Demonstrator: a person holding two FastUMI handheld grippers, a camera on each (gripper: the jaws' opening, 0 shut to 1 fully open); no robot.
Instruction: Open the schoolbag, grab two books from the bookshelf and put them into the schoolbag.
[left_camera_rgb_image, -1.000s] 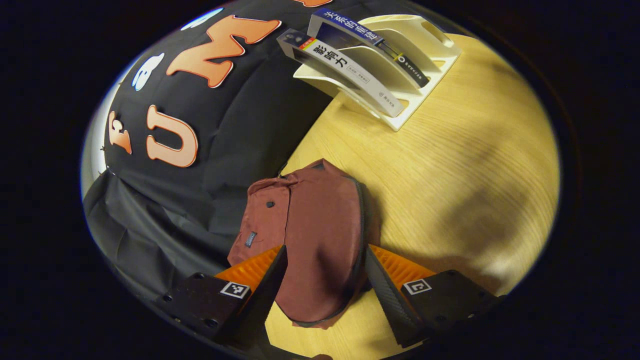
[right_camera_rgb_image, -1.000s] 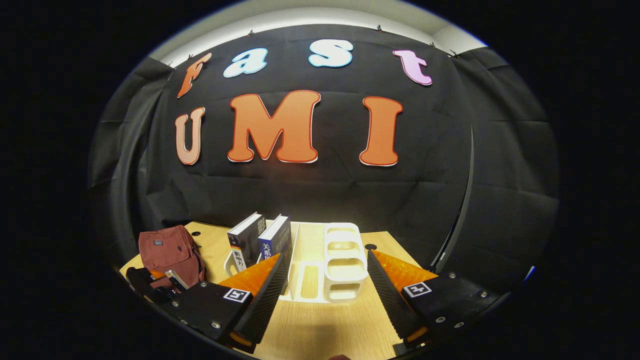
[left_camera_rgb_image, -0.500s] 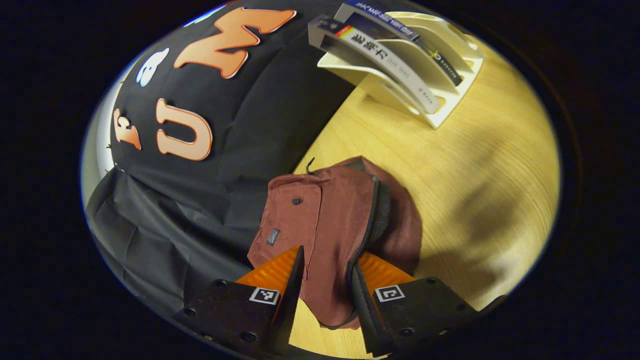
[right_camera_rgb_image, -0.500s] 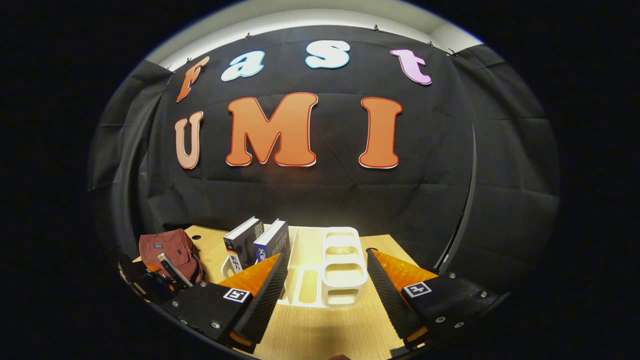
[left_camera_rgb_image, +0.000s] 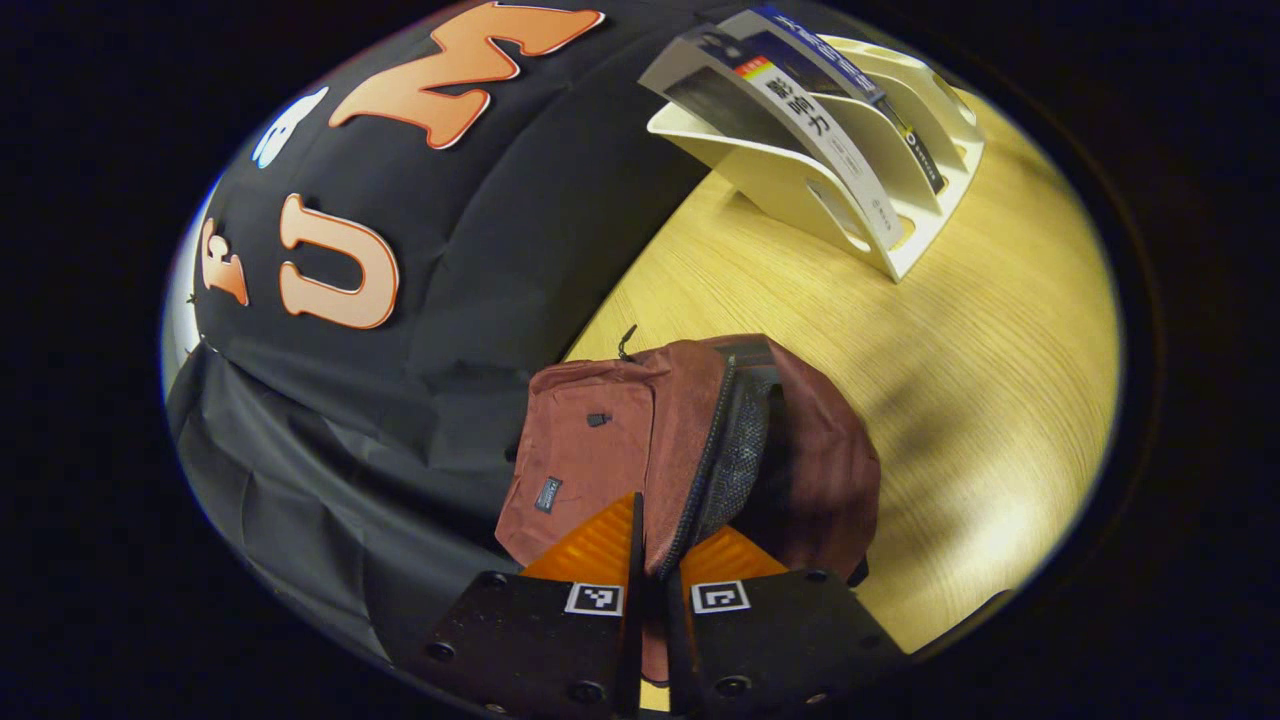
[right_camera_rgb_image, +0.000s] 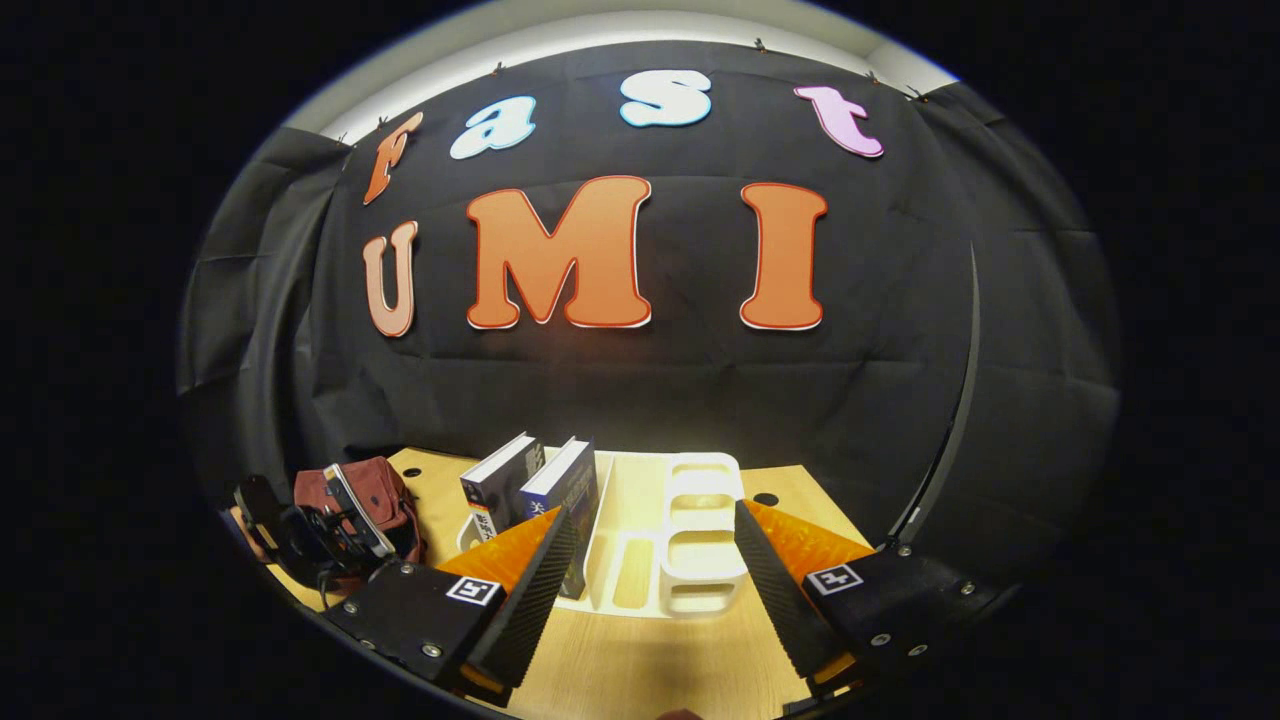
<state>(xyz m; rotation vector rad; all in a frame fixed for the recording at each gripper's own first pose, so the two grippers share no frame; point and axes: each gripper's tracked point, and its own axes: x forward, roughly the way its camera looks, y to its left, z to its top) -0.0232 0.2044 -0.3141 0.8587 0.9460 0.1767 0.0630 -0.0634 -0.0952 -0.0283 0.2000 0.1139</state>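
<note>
A maroon schoolbag (left_camera_rgb_image: 620, 440) lies on the wooden table (left_camera_rgb_image: 960, 360) by the black cloth wall. My left gripper (left_camera_rgb_image: 652, 545) is shut on the bag's front flap at the zipper edge, and a dark mesh-lined opening (left_camera_rgb_image: 745, 450) gapes beside it. Two books (left_camera_rgb_image: 815, 125) lean in a white bookshelf rack (left_camera_rgb_image: 900, 160) further off. In the right gripper view my right gripper (right_camera_rgb_image: 650, 580) stands open above the table, facing the white rack (right_camera_rgb_image: 690, 530) and the two books (right_camera_rgb_image: 535, 485). The schoolbag (right_camera_rgb_image: 375, 500) sits at the left there, with the left gripper (right_camera_rgb_image: 320, 525) on it.
The white rack has several free slots to the right of the books. Bare table lies between the bag and the rack. The black cloth wall runs along the table's far edge.
My left gripper's fingers went from wide apart around the bag to shut on its flap. The flap has lifted and the bag's opening has widened. The right gripper barely moved.
</note>
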